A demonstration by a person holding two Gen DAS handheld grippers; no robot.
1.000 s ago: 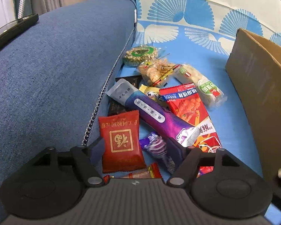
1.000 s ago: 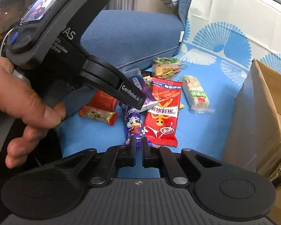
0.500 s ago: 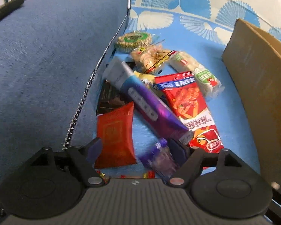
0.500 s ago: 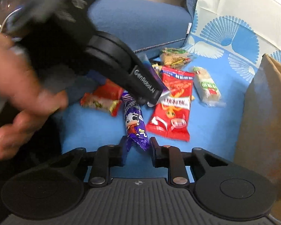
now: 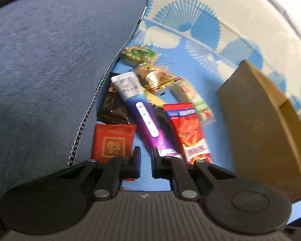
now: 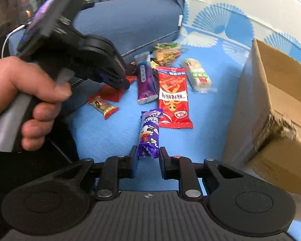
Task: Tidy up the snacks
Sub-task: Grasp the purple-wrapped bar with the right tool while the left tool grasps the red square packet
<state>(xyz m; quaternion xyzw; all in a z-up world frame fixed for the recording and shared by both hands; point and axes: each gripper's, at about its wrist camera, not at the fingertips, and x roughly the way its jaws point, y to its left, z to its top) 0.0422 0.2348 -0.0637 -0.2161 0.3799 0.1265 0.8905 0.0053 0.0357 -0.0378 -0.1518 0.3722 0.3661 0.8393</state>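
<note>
We are at the picking-up step: our right gripper (image 6: 147, 160) is closed on the near end of the purple snack bar (image 6: 149, 132), which juts forward from between its fingers above the blue sheet (image 6: 110, 132). It seems pinched by its crimped end only, so we judge the hold to be slim. The cardboard box (image 6: 271, 108) stands open just to the right, and we take it for the place where the snacks are to go; the next move, then, calls for swinging the bar right, up over the box wall, and letting go inside without the wrapper slipping free. Our left gripper (image 5: 146, 161) hovers over the pile with its jaws nearly together and nothing between them; a narrow gap of blue shows there. Ahead of it lie the red packet (image 5: 112, 142), the long purple tube pack (image 5: 142, 116), the red chips bag (image 5: 188, 134) and a dark packet (image 5: 112, 108), all crowded near the blue cushion (image 5: 50, 60). Farther back sit a round green-labelled snack (image 5: 139, 54) and clear-wrapped ones, blurred here. To take one, the left gripper must open first.
</note>
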